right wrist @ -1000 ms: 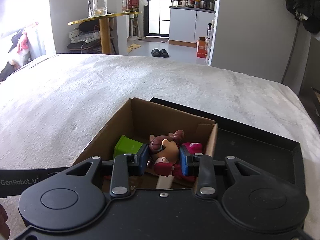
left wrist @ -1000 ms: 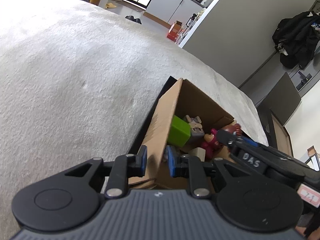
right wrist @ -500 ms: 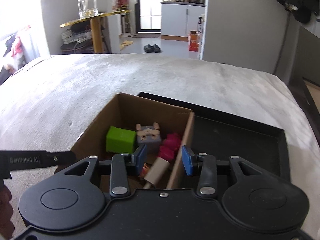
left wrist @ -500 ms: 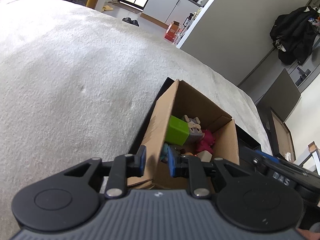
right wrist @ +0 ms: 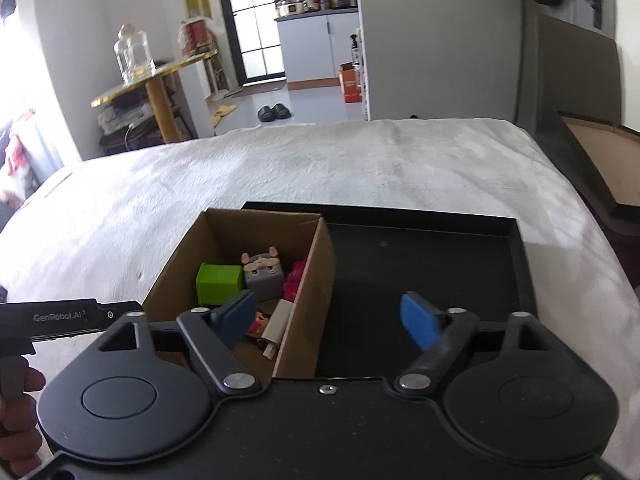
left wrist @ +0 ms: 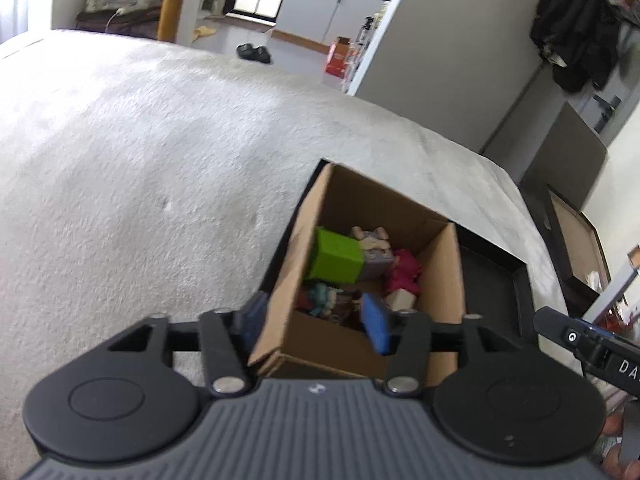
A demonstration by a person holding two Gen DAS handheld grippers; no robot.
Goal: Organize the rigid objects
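An open cardboard box stands in a black tray on a white bedcover. It holds a green block, a grey cat-faced cube, a pink figure and other small toys. My left gripper is open, its fingers straddling the box's near left wall. My right gripper is open wide and empty, astride the box's right wall. The left gripper's body shows in the right wrist view.
The white bedcover spreads left and beyond the tray. A wooden side table with a glass jar stands beyond the bed. A dark framed panel leans at the right.
My right gripper let go of the brown-haired doll into the box, drew back and opened wide. My left gripper opened from pinching the box's left wall.
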